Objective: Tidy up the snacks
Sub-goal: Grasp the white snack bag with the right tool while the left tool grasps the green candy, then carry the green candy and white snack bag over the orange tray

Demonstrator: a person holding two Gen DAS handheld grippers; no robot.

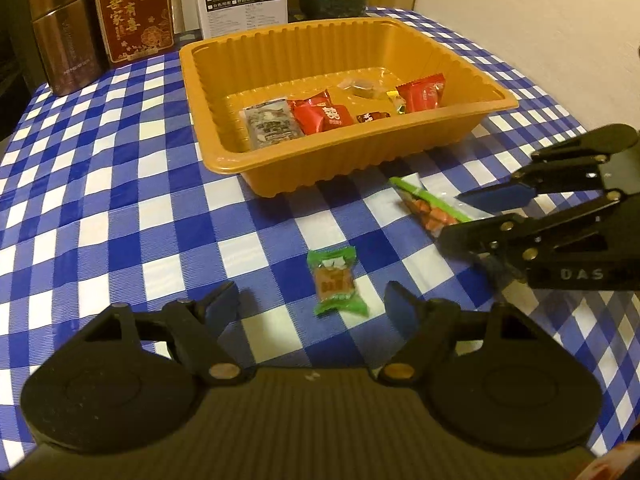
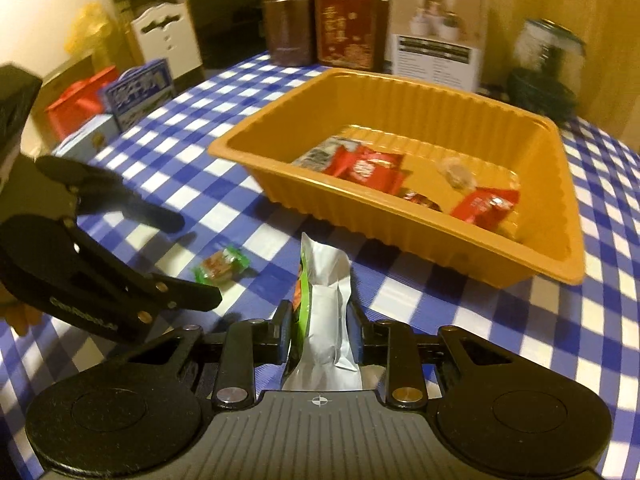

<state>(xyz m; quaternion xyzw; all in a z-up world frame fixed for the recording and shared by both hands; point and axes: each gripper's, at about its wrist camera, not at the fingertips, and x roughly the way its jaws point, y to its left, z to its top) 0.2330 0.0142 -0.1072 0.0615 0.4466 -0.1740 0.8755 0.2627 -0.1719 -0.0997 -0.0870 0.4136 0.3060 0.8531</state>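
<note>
An orange plastic tray [image 1: 224, 80] sits on the blue checked tablecloth and holds several wrapped snacks, mostly red packets [image 1: 320, 114]. It also shows in the right wrist view [image 2: 400, 96]. A small green-wrapped snack [image 1: 335, 282] lies on the cloth between the fingers of my open left gripper [image 1: 312, 304]; it also shows in the right wrist view [image 2: 220, 266]. My right gripper [image 2: 320, 332] is shut on a silver and green snack pouch [image 2: 326, 304], held in front of the tray. In the left wrist view the pouch [image 1: 430, 210] sits in the right gripper [image 1: 468, 216].
Brown and red tins [image 1: 136, 12] and a white box [image 1: 244, 0] stand behind the tray. A dark glass jar [image 2: 548, 68] stands at the back right. Blue and red boxes [image 2: 136, 92] sit at the table's left edge. A cream wall is to the right.
</note>
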